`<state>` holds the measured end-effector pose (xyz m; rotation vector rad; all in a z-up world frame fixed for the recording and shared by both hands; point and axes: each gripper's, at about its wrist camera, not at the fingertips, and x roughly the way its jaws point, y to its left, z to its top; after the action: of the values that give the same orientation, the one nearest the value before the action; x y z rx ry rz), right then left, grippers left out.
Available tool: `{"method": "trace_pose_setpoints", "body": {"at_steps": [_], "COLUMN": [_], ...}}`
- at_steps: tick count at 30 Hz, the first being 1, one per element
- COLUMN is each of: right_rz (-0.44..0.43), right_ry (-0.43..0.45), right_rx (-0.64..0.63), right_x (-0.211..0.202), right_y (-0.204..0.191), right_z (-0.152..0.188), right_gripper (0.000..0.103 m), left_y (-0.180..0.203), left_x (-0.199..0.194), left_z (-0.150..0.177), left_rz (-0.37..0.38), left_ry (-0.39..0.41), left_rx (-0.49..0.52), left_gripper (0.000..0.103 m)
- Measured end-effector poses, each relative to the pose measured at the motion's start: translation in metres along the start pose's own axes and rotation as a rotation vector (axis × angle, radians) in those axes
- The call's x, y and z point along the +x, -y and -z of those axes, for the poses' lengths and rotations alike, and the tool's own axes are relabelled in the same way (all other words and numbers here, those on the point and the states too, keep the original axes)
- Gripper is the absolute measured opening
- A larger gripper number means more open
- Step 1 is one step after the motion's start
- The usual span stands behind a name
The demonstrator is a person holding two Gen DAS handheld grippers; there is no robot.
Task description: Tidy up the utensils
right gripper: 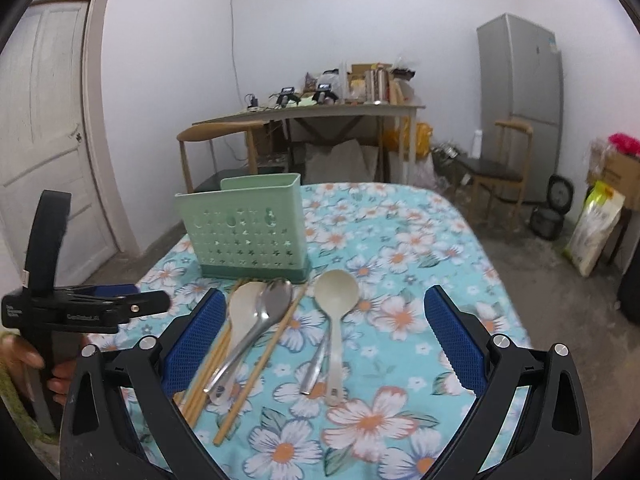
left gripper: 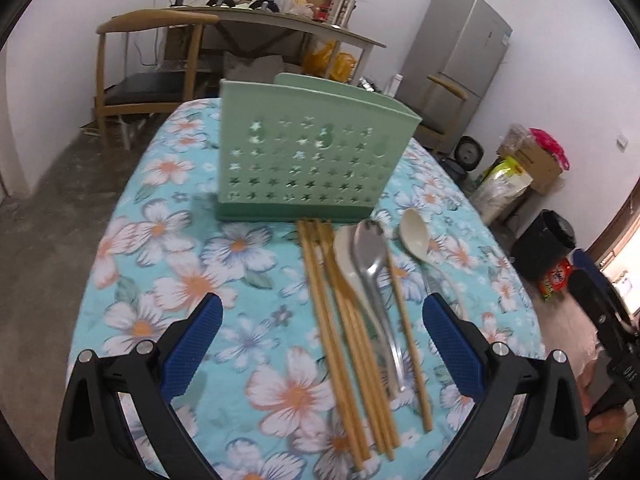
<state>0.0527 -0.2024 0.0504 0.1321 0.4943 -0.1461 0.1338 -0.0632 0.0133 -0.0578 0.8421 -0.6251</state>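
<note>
Closest of all, the left gripper [left gripper: 322,312] had its jaws wide apart and held nothing. The right gripper [right gripper: 325,308] was the same, jaws wide and empty. Their pads were blue and bumpy, on black arms.

Just past them, on the bench [left gripper: 160,240] with its soft blue flower cloth, all the utensils lay flat. The wooden chopsticks [left gripper: 340,320] were long, thin and brown, side by side in a loose bunch. A cream spoon [right gripper: 242,312] and a shiny metal spoon [right gripper: 272,306] lay on top of them, touching. A little apart to the right lay a pale ladle-shaped spoon [right gripper: 335,300] with a round bowl, and a metal handle [right gripper: 316,364] peeked out from under it.

Further back stood the green holder [left gripper: 308,152], upright, made of smooth plastic with little star holes. Its base was just beside the chopstick tips. No handle stuck up over its rim, so it looked empty.

So the job seemed not yet begun. Every spoon and chopstick likely needed to go into the holder.
</note>
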Motion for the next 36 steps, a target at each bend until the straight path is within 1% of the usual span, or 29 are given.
{"method": "trace_pose_setpoints", "body": {"at_steps": [2,3,4,5,7,8,9,10,13,15,17,19,22,26,30,33,36], "right_rz": [-0.039,-0.059,-0.084,-0.098,-0.14,-0.17,-0.192,-0.213,-0.283,-0.32,-0.358,-0.38,-0.445,-0.516,-0.551,-0.569,-0.586], "right_ry": [-0.02,-0.031,-0.045,-0.059,-0.099,-0.121,-0.136,-0.146,-0.184,-0.21,-0.233,-0.253,-0.298,-0.353,-0.41,-0.443,-0.476], "right_rx": [0.028,0.045,0.066,0.08,0.118,0.142,0.152,0.153,0.123,0.087,0.048,0.009,-0.071,-0.131,-0.165,-0.166,-0.16], "right_x": [0.007,0.013,0.018,0.02,0.033,0.039,0.044,0.05,0.069,0.085,0.102,0.117,0.144,0.17,0.196,0.211,0.218], "right_y": [0.002,0.003,0.005,0.005,0.009,0.011,0.012,0.013,0.011,0.009,0.008,0.007,0.002,0.0,-0.003,-0.002,-0.001], "right_z": [-0.001,0.0,0.001,0.002,0.006,0.007,0.008,0.008,0.001,-0.003,-0.009,-0.012,-0.016,-0.021,-0.02,-0.017,-0.014], "right_gripper": [0.081,0.078,0.07,0.059,0.05,0.043,0.04,0.04,0.04,0.04,0.04,0.04,0.04,0.04,0.039,0.037,0.032], "left_y": [0.003,0.005,0.007,0.007,0.008,0.009,0.009,0.008,0.009,0.007,0.004,0.001,-0.001,-0.002,-0.005,-0.001,0.002], "left_x": [0.003,0.007,0.01,0.015,0.026,0.032,0.039,0.044,0.063,0.073,0.083,0.09,0.099,0.109,0.118,0.123,0.128], "left_z": [-0.003,-0.005,-0.007,-0.01,-0.015,-0.017,-0.019,-0.021,-0.029,-0.034,-0.038,-0.042,-0.047,-0.05,-0.051,-0.05,-0.048], "left_rz": [0.002,0.0,0.005,0.005,0.015,0.02,0.025,0.032,0.051,0.071,0.093,0.096,0.11,0.107,0.113,0.129,0.122], "left_ry": [0.012,0.015,0.013,0.005,-0.023,-0.038,-0.057,-0.07,-0.111,-0.133,-0.161,-0.18,-0.204,-0.23,-0.248,-0.258,-0.276], "left_rx": [0.023,0.041,0.055,0.065,0.082,0.087,0.09,0.092,0.105,0.103,0.093,0.089,0.105,0.138,0.152,0.16,0.185], "left_gripper": [0.097,0.096,0.09,0.087,0.072,0.067,0.059,0.052,0.042,0.038,0.036,0.033,0.032,0.03,0.024,0.02,0.02]}}
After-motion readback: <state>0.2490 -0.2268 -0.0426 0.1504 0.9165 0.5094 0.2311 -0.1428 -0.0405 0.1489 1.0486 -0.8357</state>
